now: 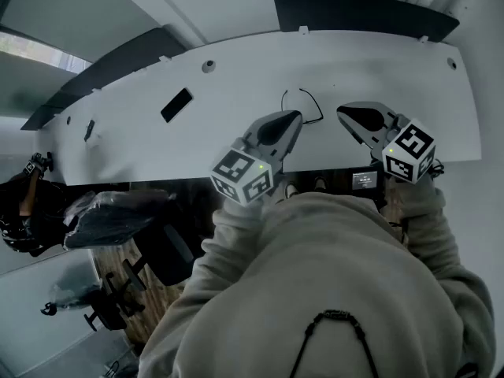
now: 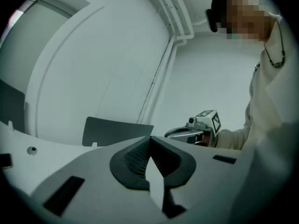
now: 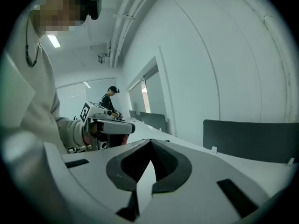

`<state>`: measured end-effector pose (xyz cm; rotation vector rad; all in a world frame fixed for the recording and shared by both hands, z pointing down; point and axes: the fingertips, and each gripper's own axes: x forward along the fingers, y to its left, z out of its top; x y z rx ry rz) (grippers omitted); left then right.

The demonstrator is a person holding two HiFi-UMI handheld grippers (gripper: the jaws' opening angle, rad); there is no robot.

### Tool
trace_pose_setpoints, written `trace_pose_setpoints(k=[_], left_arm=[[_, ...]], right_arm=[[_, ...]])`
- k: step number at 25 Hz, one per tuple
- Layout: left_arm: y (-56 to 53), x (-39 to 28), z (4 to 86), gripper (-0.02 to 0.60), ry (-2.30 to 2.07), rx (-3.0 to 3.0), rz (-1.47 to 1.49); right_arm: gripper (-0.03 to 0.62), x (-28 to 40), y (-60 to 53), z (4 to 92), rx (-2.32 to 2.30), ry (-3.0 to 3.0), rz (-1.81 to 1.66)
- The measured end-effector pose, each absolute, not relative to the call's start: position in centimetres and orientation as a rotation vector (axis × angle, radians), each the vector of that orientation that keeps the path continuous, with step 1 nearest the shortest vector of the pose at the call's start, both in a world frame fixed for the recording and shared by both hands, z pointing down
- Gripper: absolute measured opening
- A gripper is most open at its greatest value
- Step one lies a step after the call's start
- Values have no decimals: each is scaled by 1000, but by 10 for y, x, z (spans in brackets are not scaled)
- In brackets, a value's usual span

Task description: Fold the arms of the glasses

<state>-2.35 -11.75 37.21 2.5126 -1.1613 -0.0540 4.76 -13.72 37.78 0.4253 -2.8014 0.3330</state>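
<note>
Thin black-framed glasses [image 1: 313,102] lie on the white desk [image 1: 236,93], seen only in the head view. My left gripper [image 1: 294,117] hovers just left of and below them with its jaws shut and nothing between them. My right gripper [image 1: 345,113] is a little to their right, also shut and empty. Both jaw tips point inward toward the glasses. In the left gripper view the closed jaws [image 2: 150,149] face the right gripper [image 2: 198,127]. The right gripper view shows its closed jaws [image 3: 150,149] facing the left gripper [image 3: 108,125]. Neither gripper view shows the glasses.
A flat black rectangular object [image 1: 176,105] lies on the desk to the left, near a round grommet [image 1: 208,66]. Dark partition panels [image 1: 366,14] line the far edge. A small control box [image 1: 366,179] sits at the near edge. An office chair [image 1: 118,215] stands lower left. Another person [image 3: 110,99] works far off.
</note>
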Motion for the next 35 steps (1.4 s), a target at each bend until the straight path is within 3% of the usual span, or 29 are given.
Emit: trace_pose_setpoints(k=[35], left_arm=[[-113, -27, 383, 5, -1192, 2467, -40]], right_arm=[[21, 46, -145, 399, 339, -2783, 409]])
